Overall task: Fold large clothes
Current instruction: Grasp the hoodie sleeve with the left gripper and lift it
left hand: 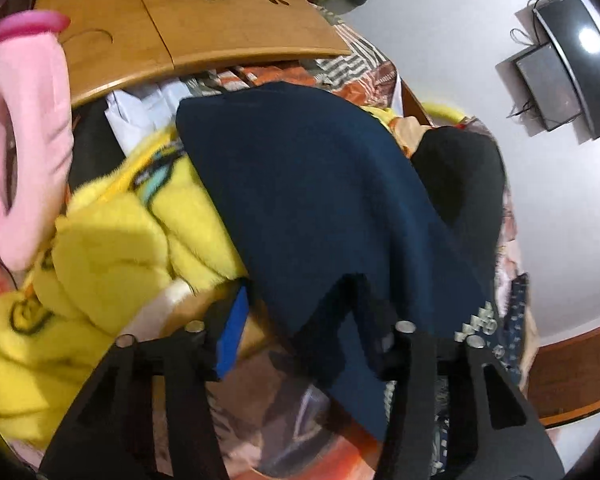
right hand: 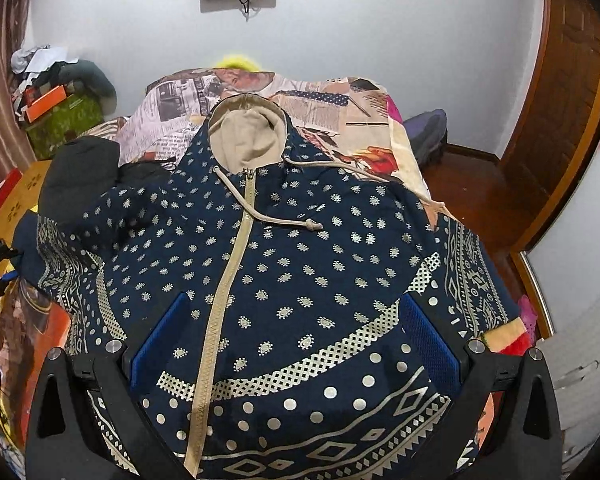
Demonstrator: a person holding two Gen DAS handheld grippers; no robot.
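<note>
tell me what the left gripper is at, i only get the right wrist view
observer: The left gripper is at a turned-over, plain navy part of the hoodie, with cloth between its fingers.
operator: pinched yet
observer: Apparently not; a gap shows between its blue pad and the cloth.
operator: anything close by
observer: A bunched yellow fleece lies right beside that fold.

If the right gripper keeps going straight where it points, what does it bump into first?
Probably the navy hoodie lying flat right under the open right gripper, near its beige zipper. Depth is hard to judge.
</note>
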